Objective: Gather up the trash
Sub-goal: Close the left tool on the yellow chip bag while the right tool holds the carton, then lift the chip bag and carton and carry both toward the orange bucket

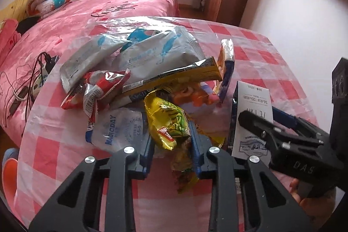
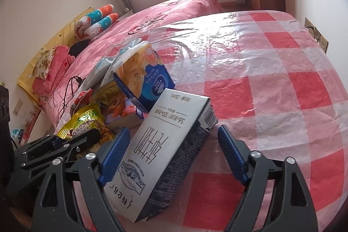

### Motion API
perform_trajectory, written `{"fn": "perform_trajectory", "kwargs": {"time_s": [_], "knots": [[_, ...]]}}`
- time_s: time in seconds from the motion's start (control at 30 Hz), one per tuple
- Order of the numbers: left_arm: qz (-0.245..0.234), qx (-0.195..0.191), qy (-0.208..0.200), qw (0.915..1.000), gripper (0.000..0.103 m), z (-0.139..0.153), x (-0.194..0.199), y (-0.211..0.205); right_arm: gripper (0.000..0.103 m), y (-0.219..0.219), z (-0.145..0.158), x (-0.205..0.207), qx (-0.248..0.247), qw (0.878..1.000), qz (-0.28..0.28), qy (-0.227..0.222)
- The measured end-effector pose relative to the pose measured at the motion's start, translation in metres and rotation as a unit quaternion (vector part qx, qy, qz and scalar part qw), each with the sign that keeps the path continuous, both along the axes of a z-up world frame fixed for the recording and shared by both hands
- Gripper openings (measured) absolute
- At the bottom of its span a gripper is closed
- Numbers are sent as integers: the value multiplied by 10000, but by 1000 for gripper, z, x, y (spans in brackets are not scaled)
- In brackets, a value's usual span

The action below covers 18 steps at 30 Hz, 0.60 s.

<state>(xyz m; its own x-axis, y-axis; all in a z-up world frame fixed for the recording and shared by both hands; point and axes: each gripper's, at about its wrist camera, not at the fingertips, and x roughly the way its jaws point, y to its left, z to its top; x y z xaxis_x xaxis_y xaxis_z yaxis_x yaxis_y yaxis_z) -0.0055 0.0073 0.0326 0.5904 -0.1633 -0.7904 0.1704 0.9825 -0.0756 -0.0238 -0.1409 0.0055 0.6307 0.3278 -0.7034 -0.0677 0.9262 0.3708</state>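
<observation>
Item one: my left claw (image 1: 173, 145), blue pads pinched tight on the crinkled yellow-and-green foil snack wrapper (image 1: 167, 123), at the near edge of the litter heap on the red-and-white checked plastic-covered tabletop (image 2: 271, 84)

Item two: my right claw (image 2: 171, 153), spread wide around the tilted white-and-navy rectangular milk carton (image 2: 161, 158); left pad just beside it, right pad clear

Item three: silver foil pouches (image 1: 139, 53), red-and-white crumpled wrapper (image 1: 97, 88), blue-and-orange biscuit box (image 2: 143, 77), heaped behind

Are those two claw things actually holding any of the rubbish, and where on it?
The left gripper pinches the yellow snack wrapper near its lower end. The right gripper holds nothing.
</observation>
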Motion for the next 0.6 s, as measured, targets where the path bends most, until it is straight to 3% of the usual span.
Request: {"fn": "perform_trajectory", "kwargs": {"time_s": [0.3, 0.6], "knots": [[329, -247, 55, 9991, 27, 1, -9, 38, 91, 6, 0, 1, -79, 10000, 50, 23], [211, -290, -143, 9993, 27, 4, -28, 66, 91, 20, 1, 6, -489, 9987, 57, 92]]}}
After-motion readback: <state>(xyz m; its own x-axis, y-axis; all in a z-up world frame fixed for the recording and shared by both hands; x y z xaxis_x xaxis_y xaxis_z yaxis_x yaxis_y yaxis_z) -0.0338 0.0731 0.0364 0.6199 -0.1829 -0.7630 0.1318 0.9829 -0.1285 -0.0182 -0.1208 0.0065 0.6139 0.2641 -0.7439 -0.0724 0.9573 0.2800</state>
